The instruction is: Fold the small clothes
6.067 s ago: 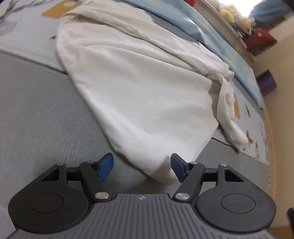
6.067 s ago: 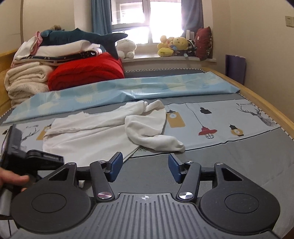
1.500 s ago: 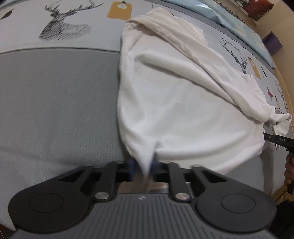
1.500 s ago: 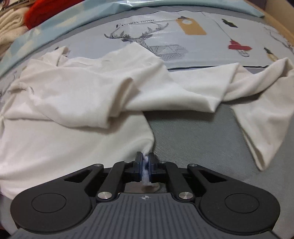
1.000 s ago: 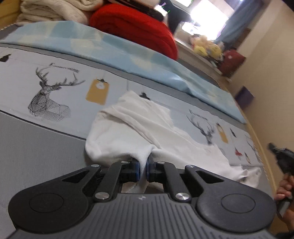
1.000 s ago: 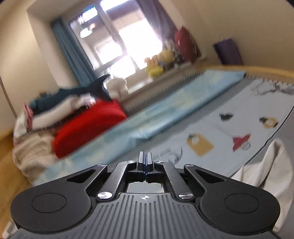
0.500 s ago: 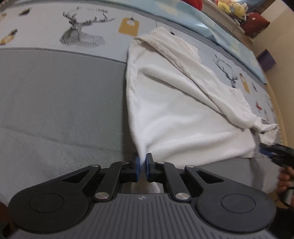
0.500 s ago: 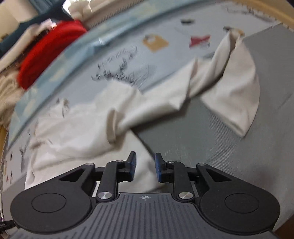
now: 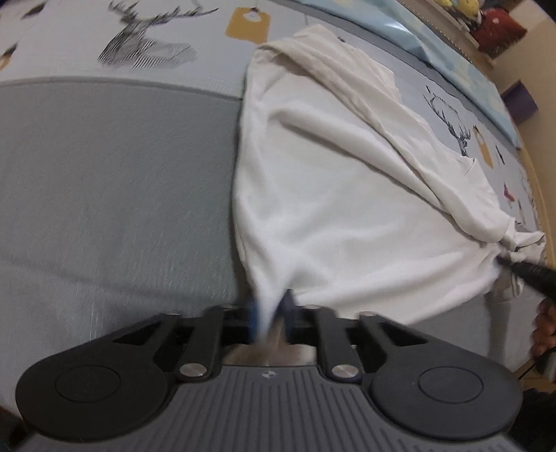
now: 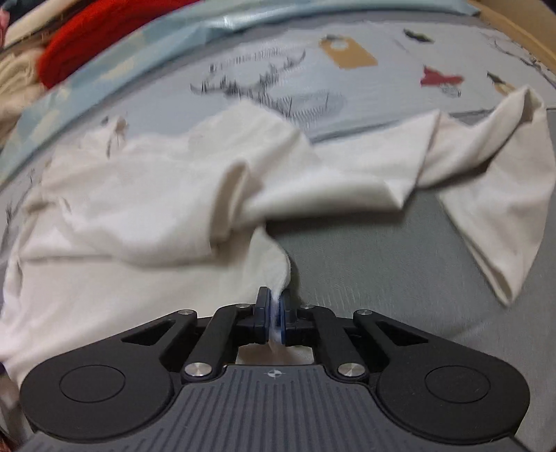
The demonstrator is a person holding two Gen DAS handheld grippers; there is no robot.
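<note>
A white long-sleeved shirt [image 9: 347,215] lies crumpled on the grey bed cover [image 9: 104,194]. My left gripper [image 9: 269,309] is shut on its near hem corner, and the cloth rises in a peak between the blue pads. In the right wrist view the same shirt [image 10: 139,215] spreads to the left, with one sleeve [image 10: 493,215] trailing off to the right. My right gripper [image 10: 274,313] is closing its jaws on the other hem corner, with white cloth pinched between the pads. The left wrist view catches that gripper's black tip [image 9: 521,271] at the right edge, with a hand [image 9: 545,330] behind it.
The cover has a pale printed band with deer [image 9: 146,52] and tag [image 10: 347,52] motifs. Beyond lie a light blue sheet [image 10: 114,69], a red blanket [image 10: 104,38] and beige blankets [image 10: 17,80]. A wooden bed rail [image 10: 514,31] runs along the right. A purple box [image 9: 521,101] stands past it.
The right gripper's jaws stood open over the shirt half a second ago and now pinch its hem corner. Both grippers have come lower toward the bed. The left one kept its hold.
</note>
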